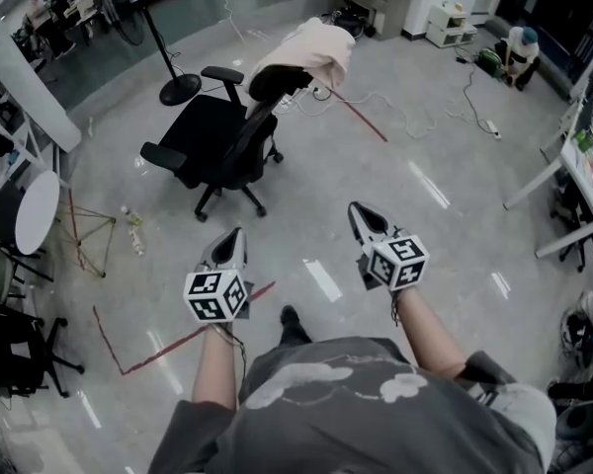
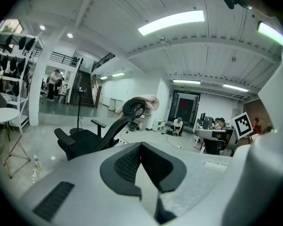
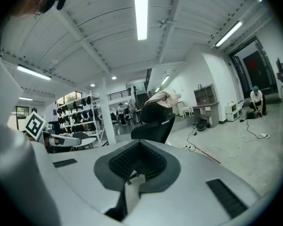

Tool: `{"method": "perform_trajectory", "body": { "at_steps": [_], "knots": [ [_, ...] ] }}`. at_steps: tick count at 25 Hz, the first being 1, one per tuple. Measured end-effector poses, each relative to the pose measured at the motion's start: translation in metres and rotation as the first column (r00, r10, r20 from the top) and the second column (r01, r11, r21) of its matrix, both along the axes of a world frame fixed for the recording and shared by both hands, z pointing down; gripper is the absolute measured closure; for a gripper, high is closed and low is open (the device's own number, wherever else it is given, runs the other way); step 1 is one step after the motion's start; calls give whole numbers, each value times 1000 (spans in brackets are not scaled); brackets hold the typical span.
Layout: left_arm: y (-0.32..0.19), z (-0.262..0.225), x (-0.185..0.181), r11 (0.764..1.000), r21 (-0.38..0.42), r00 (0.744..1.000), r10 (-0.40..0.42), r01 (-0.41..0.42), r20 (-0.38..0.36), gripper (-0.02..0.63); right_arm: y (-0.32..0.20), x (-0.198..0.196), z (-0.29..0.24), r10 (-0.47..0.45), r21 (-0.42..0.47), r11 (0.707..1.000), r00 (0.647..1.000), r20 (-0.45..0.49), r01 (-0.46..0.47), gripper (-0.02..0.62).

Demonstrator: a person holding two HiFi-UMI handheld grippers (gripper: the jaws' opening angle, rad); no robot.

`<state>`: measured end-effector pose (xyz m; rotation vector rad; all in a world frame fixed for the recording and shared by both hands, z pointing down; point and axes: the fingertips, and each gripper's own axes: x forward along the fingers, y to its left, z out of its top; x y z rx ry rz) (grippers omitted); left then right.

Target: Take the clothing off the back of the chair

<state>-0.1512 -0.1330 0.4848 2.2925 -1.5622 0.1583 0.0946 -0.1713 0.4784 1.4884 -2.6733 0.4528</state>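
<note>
glossy grey floor runs ahead to the chair at eleven o'clock, well apart from me. the clothing drapes over its top at twelve o'clock, long axis roughly eight to two. it looks soft, light and limp; i'd pinch a bunched fold by the headrest. my left gripper and right gripper have jaws pressed together, empty.

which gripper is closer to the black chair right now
Left. The left gripper hangs just in front of the black chair, almost in line with its base; the right gripper is off to the side, farther away.
</note>
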Motion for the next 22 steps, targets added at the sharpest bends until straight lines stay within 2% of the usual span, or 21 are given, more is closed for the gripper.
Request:
{"method": "perform_trajectory", "body": {
  "at_steps": [6,13,18,22],
  "knots": [
    [-66,-9,-27,999,25,999,44,-43,-8,606,-61,-32,-7,37,11,999,999,-8,-37,603],
    [-113,-4,-54,996,31,996,90,-89,-22,606,-105,-66,-5,77,22,997,997,-12,-77,603],
    [-132,-1,-64,995,17,994,99,-98,-41,606,-121,-63,-2,128,-1,992,992,-16,-128,603],
    [-145,-2,-61,994,14,994,106,-106,-37,606,-142,-47,-11,183,18,983,983,14,-183,603]
  ]
}}
